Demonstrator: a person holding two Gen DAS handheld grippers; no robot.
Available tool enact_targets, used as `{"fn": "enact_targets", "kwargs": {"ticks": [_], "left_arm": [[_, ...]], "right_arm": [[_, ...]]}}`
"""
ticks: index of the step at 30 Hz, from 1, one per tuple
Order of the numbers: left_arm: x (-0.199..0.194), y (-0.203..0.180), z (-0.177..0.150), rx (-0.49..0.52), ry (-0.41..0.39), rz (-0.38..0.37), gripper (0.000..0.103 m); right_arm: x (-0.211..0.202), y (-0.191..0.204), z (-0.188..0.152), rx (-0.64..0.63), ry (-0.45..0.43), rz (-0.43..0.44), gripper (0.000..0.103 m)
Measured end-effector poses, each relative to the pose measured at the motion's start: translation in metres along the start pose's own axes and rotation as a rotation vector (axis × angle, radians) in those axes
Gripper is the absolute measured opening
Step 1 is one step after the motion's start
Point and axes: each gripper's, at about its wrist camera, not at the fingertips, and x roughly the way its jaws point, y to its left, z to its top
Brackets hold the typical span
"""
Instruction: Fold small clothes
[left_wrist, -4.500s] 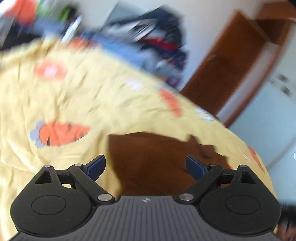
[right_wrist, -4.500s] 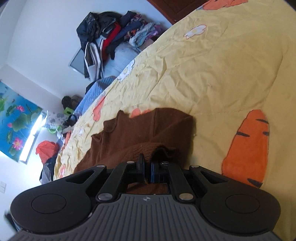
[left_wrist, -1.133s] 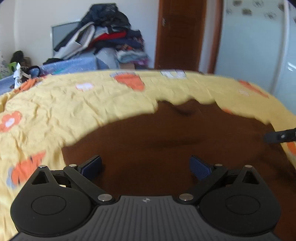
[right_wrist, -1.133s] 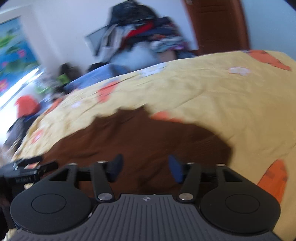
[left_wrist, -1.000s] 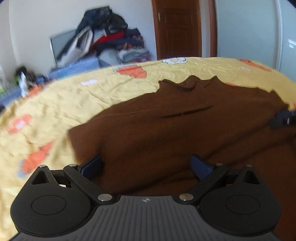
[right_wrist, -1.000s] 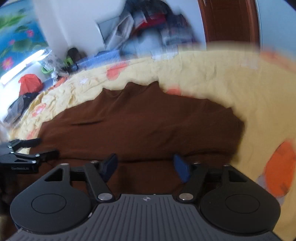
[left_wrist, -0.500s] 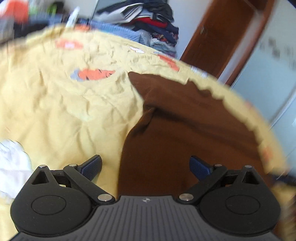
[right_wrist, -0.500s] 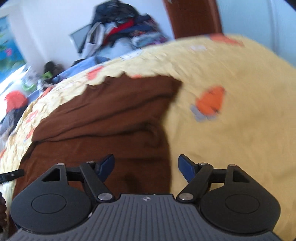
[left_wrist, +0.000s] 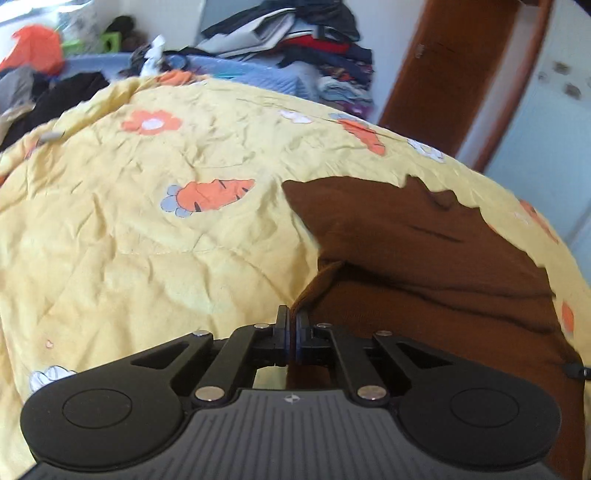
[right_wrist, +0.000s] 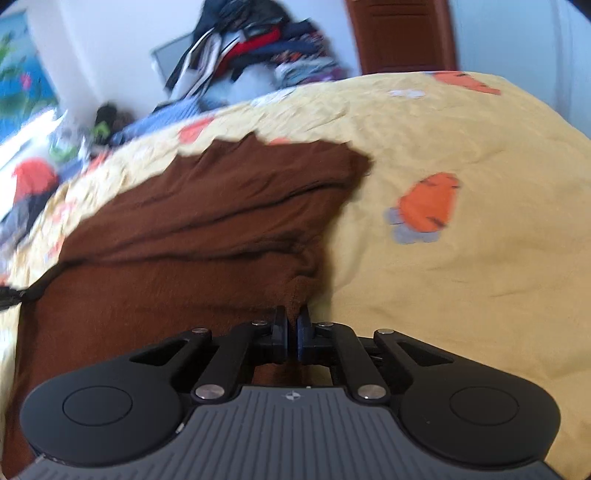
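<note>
Left wrist: both claws pinch soft, rumpled brown garment (left_wrist: 424, 258).

Dark brown knitted garment (left_wrist: 424, 258), spread rumpled over yellow carrot-print bedcover (left_wrist: 155, 236), creased across the middle, both near corners lifted and bunched.

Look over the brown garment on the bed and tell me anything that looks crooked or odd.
The brown garment is not lying flat: a thick fold ridge runs across it and the cloth bunches near both pinched edges. The left hand-held gripper and right hand-held gripper each clamp an edge. The yellow bedspread is wrinkled. Nothing looks torn or spilled.
</note>
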Motion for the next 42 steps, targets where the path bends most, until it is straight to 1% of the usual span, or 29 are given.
{"fn": "enact_targets", "kwargs": {"ticks": [2, 3, 4, 6, 7, 8, 9, 10, 11, 13, 15, 16, 17, 18, 21, 24, 25, 26, 27, 28, 29, 30, 31, 34, 35, 36, 37, 39, 42], "left_arm": [[0.006, 0.000, -0.010, 0.027, 0.039, 0.041, 0.002], [0.005, 0.001, -0.015, 0.019, 0.048, 0.040, 0.002], [-0.001, 0.004, -0.020, -0.008, 0.042, 0.017, 0.003], [-0.017, 0.011, -0.032, -0.077, 0.061, -0.062, 0.011], [-0.022, 0.013, -0.039, -0.108, 0.075, -0.095, 0.026], [-0.028, 0.016, -0.049, -0.132, 0.080, -0.123, 0.042], [-0.037, 0.016, -0.059, -0.142, 0.066, -0.154, 0.050], [-0.043, 0.014, -0.068, -0.145, 0.064, -0.175, 0.061], [-0.049, 0.011, -0.075, -0.146, 0.059, -0.187, 0.064], [-0.054, 0.003, -0.087, -0.124, 0.047, -0.204, 0.064], [-0.054, -0.007, -0.089, -0.083, 0.031, -0.188, 0.062], [-0.052, -0.011, -0.087, -0.064, 0.039, -0.180, 0.040], [-0.049, -0.012, -0.084, -0.056, 0.065, -0.165, 0.010], [-0.046, -0.009, -0.082, -0.064, 0.090, -0.159, 0.009], [-0.048, 0.002, -0.081, -0.077, 0.104, -0.178, 0.009], [-0.054, 0.008, -0.089, -0.084, 0.105, -0.213, 0.011], [-0.057, 0.010, -0.091, -0.096, 0.112, -0.227, 0.015], [-0.060, 0.013, -0.093, -0.115, 0.119, -0.247, 0.024], [-0.063, 0.017, -0.095, -0.139, 0.129, -0.275, 0.030], [-0.066, 0.020, -0.098, -0.164, 0.138, -0.303, 0.042], [-0.070, 0.022, -0.101, -0.185, 0.144, -0.324, 0.053], [-0.073, 0.023, -0.105, -0.200, 0.144, -0.338, 0.056], [-0.076, 0.021, -0.108, -0.202, 0.139, -0.340, 0.058], [-0.077, 0.010, -0.113, -0.161, 0.106, -0.317, 0.057], [-0.076, 0.006, -0.113, -0.149, 0.101, -0.308, 0.047], [-0.074, 0.003, -0.111, -0.133, 0.114, -0.294, 0.030], [-0.069, 0.001, -0.109, -0.124, 0.148, -0.274, 0.007], [-0.073, 0.008, -0.108, -0.141, 0.151, -0.274, 0.007], [-0.083, 0.016, -0.111, -0.117, 0.137, -0.260, 0.008]], "right_arm": [[0.004, -0.008, -0.006, 0.039, 0.015, 0.029, 0.009], [0.004, -0.007, -0.007, 0.037, 0.012, 0.035, 0.009], [0.002, -0.006, -0.007, 0.044, 0.012, 0.037, 0.014], [-0.006, -0.006, -0.006, 0.095, 0.031, 0.056, 0.037], [-0.012, -0.009, -0.007, 0.119, 0.046, 0.080, 0.058], [-0.019, -0.011, -0.010, 0.138, 0.052, 0.115, 0.067], [-0.025, -0.013, -0.014, 0.152, 0.060, 0.135, 0.068], [-0.029, -0.016, -0.019, 0.178, 0.079, 0.157, 0.068], [-0.031, -0.019, -0.024, 0.208, 0.104, 0.187, 0.067], [-0.035, -0.018, -0.038, 0.222, 0.128, 0.251, 0.064], [-0.036, -0.011, -0.044, 0.191, 0.123, 0.262, 0.055], [-0.035, -0.009, -0.044, 0.182, 0.125, 0.242, 0.026], [-0.030, -0.009, -0.044, 0.186, 0.148, 0.225, 0.011], [-0.029, -0.011, -0.043, 0.184, 0.138, 0.222, 0.011], [-0.039, -0.020, -0.042, 0.156, 0.097, 0.160, 0.011], [-0.042, -0.034, -0.050, 0.214, 0.092, 0.190, 0.009], [-0.043, -0.033, -0.052, 0.226, 0.098, 0.195, 0.010], [-0.045, -0.031, -0.054, 0.235, 0.107, 0.202, 0.023], [-0.048, -0.029, -0.056, 0.246, 0.116, 0.222, 0.029], [-0.053, -0.028, -0.059, 0.253, 0.130, 0.247, 0.046], [-0.058, -0.026, -0.063, 0.256, 0.144, 0.281, 0.060], [-0.063, -0.025, -0.067, 0.257, 0.161, 0.309, 0.064], [-0.066, -0.023, -0.072, 0.257, 0.184, 0.331, 0.064], [-0.070, -0.013, -0.085, 0.264, 0.218, 0.392, 0.063], [-0.069, -0.011, -0.087, 0.263, 0.219, 0.397, 0.053], [-0.068, -0.009, -0.088, 0.261, 0.224, 0.391, 0.042], [-0.065, -0.008, -0.089, 0.261, 0.242, 0.373, 0.011], [-0.066, -0.011, -0.090, 0.241, 0.235, 0.339, 0.011], [-0.082, -0.020, -0.089, 0.211, 0.203, 0.282, 0.011]]}}
